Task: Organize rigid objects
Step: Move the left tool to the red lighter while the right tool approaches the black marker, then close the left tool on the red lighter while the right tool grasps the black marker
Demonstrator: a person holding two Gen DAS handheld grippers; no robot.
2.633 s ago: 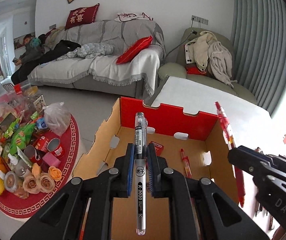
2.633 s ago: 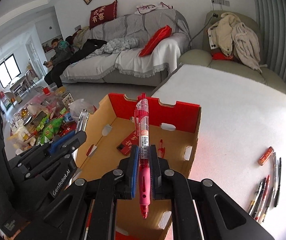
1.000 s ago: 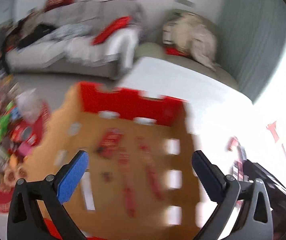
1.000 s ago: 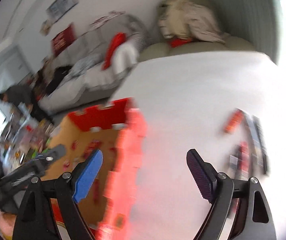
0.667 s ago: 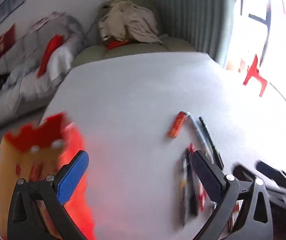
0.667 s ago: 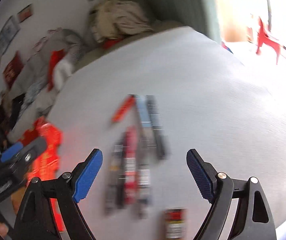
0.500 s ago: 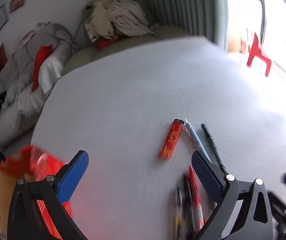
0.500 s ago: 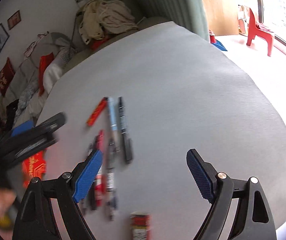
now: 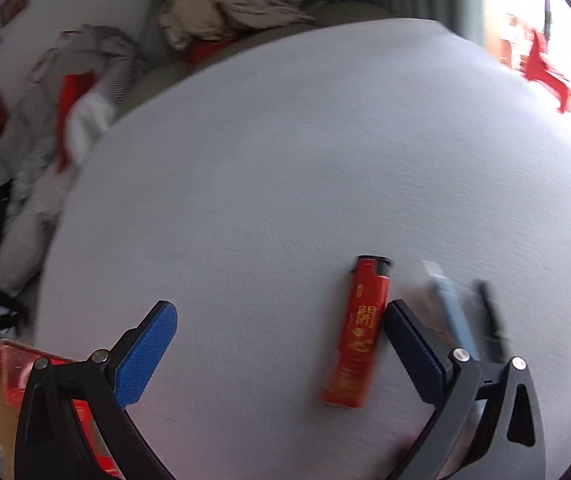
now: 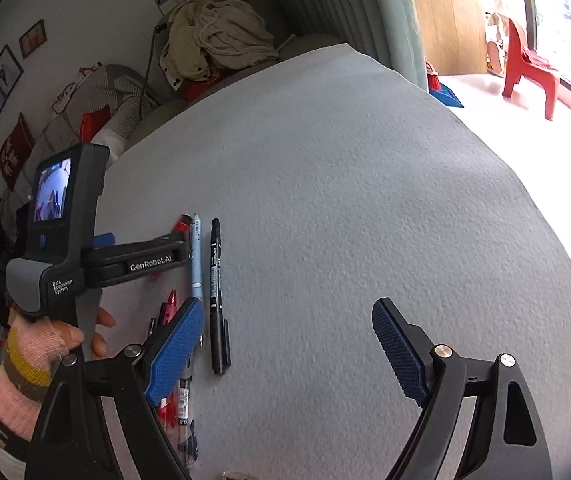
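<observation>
Counter [image 10: 365, 200] first: its pale grey top carried what was left to sort, a row of pens lying side by side near our left, among them a light blue pen [image 10: 196, 256] and a black marker [image 10: 216, 288], with a red lighter [image 9: 359, 332] just beside them. We held the left claw [image 9: 281, 348] wide and empty over the lighter, its right pad close beside it, while the right claw [image 10: 289, 348] hung equally wide and empty by the marker. We judged this the reach for the next pickup, which called for centring each claw over one item before closing.
</observation>
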